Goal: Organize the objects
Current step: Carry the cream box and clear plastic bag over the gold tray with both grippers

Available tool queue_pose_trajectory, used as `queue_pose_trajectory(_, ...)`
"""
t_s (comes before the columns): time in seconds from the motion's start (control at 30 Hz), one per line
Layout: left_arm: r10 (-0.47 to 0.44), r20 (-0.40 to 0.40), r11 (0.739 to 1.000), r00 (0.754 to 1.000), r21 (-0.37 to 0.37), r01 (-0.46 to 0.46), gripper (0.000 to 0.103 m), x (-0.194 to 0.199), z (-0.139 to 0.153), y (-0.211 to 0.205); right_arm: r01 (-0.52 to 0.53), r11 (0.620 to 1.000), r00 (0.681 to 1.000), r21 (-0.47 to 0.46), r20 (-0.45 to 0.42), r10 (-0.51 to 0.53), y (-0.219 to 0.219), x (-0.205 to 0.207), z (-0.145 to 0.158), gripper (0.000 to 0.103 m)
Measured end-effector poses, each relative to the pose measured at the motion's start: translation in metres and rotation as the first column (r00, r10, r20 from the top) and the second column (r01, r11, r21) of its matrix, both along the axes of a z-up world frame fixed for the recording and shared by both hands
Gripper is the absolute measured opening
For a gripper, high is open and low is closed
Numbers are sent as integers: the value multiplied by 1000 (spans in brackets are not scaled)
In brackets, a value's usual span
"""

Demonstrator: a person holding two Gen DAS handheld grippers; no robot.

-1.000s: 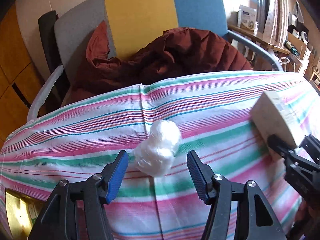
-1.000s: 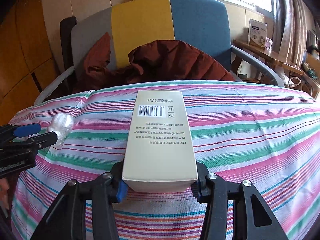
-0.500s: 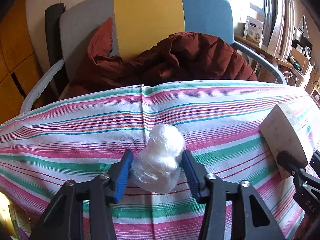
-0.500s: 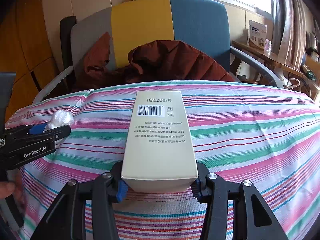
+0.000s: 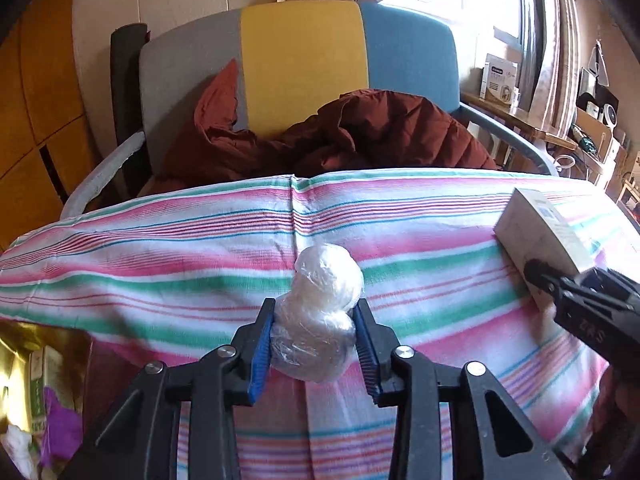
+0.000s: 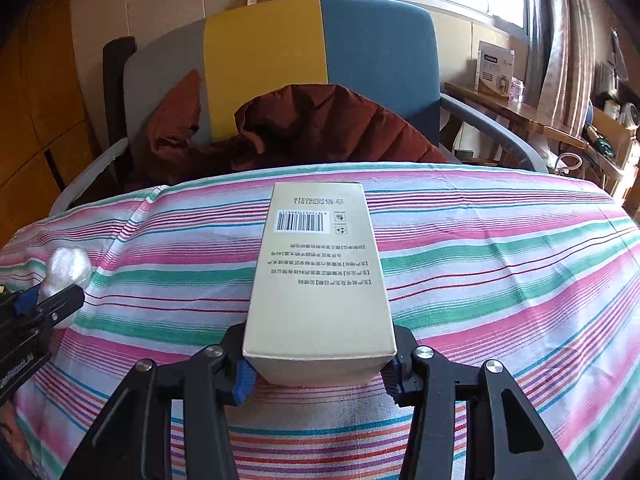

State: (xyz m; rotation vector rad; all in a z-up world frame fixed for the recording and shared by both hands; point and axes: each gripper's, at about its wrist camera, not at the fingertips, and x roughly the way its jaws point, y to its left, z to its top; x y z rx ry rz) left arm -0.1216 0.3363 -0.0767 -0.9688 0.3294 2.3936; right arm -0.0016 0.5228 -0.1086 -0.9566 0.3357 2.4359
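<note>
A white bundle wrapped in clear plastic (image 5: 326, 280) lies on the striped cloth (image 5: 160, 248). My left gripper (image 5: 313, 306) has its jaws closing, and both blue pads press the bundle's lower half. A tall beige box (image 6: 320, 280) with a barcode on top lies on the cloth (image 6: 500, 260), its near end clamped in my right gripper (image 6: 318, 360), which is shut on it. The right wrist view shows the bundle (image 6: 68, 264) and left gripper (image 6: 44, 300) at the far left. From the left wrist, the box (image 5: 536, 232) appears at the right.
Behind the cloth stands a grey, yellow and blue armchair (image 5: 304, 60) with a dark red jacket (image 5: 380, 132) heaped on its seat. A wooden shelf with cartons (image 6: 494, 70) runs along the right. Below the cloth's left edge sits a gold bag (image 5: 36, 360).
My left gripper moved forward around the white bundle and closed its jaws onto it. The right gripper and the box have not moved.
</note>
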Motion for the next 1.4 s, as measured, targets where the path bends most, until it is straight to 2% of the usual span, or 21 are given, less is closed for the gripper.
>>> queue_pose_trajectory(0.23,26,73,996,997,84,-32,37,30,8,-38,-10,994,999,112,-43,15,-19,6,15,50)
queue_pose_trajectory(0.47,21,65,983,998,182,-32,37,62,34,-85,-48,982,998,184,-38,56,-37,7,21,50)
queue_pose_trajectory(0.6,80,66,967,995,235,-94,37,61,50,-121,-60,978,996,197,-48,71,-42,10,22,50)
queue_pose_trajectory(0.73,173,81,937,982,294,-189,37,51,63,-166,-57,976,997,210,-46,68,-45,13,23,50)
queue_pose_trajectory(0.8,220,87,926,972,296,-236,37,42,65,-188,-58,975,997,216,-36,67,-47,14,22,50)
queue_pose_trajectory(0.97,335,146,887,931,285,-364,37,21,55,-241,-82,966,996,245,-7,86,-57,14,21,50)
queue_pose_trajectory(1.3,508,283,780,813,250,-574,37,-14,23,-321,-124,947,992,297,51,114,-71,9,18,50)
queue_pose_trajectory(1.4,533,349,740,771,250,-624,43,-22,15,-339,-118,949,993,293,60,105,-71,9,16,50)
